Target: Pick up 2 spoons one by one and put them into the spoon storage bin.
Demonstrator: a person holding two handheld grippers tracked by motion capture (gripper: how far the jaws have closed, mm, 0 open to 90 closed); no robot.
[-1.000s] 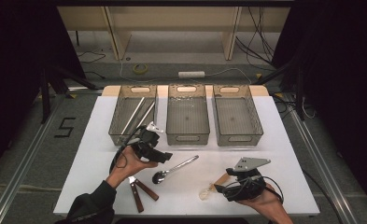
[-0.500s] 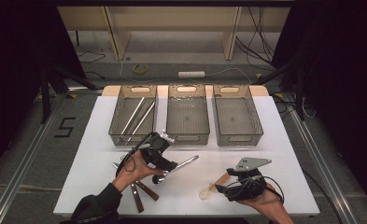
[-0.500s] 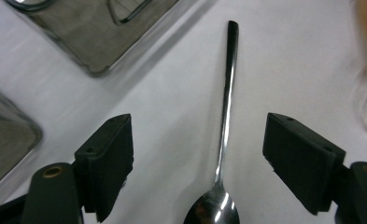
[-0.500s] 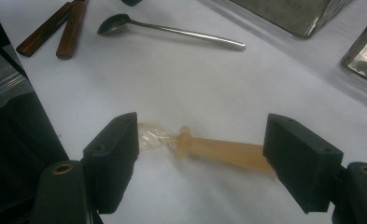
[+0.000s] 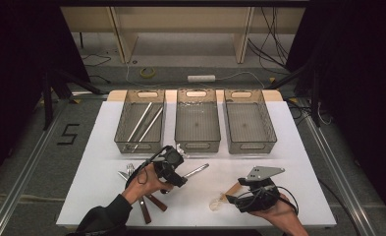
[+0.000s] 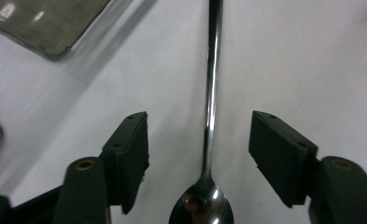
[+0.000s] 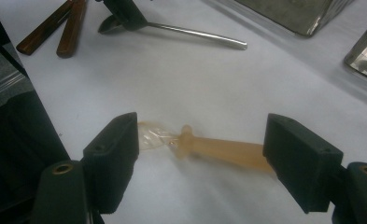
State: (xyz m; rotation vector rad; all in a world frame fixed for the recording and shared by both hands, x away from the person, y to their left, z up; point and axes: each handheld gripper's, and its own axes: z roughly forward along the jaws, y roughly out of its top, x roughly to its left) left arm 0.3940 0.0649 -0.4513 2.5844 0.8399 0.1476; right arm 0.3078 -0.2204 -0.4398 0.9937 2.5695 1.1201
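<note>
- my left gripper (image 5: pixel 177 173) is spread wide, jaws apart w/ nothing pinched; it sits low over the white table (image 5: pixel 298 162) just in front of the left bin
- in left gripper view the metal spoon (image 6: pixel 209 140) lies btwn my two jaws, handle running straight away from me, bowl at the bottom edge; neither pad touches it, clear gap both sides
- from the high view the spoon's handle (image 5: pixel 196 170) sticks out to the right of that gripper, toward the middle bin
- my right gripper (image 5: pixel 249 199) is also spread wide, down at the near right of the table, grey plate on top
- in right gripper view a translucent amber plastic utensil (image 7: pixel 209 147) lies crosswise btwn my jaws; its far end reaches right up to the right pad, can't tell if touching; clear end is near the left pad
- same utensil in the high view (image 5: pixel 225 194) just left of the right gripper
- two brown-handled pieces (image 5: pixel 149 204) lie near my left forearm, w/ a fork (image 5: pixel 129 170) beside them
- three clear bins in a row at the back: left bin (image 5: pixel 140 123) holds two long metal rods, leaning diagonally; middle bin (image 5: pixel 197 123) & right bin (image 5: pixel 249 123) look bare inside
</note>
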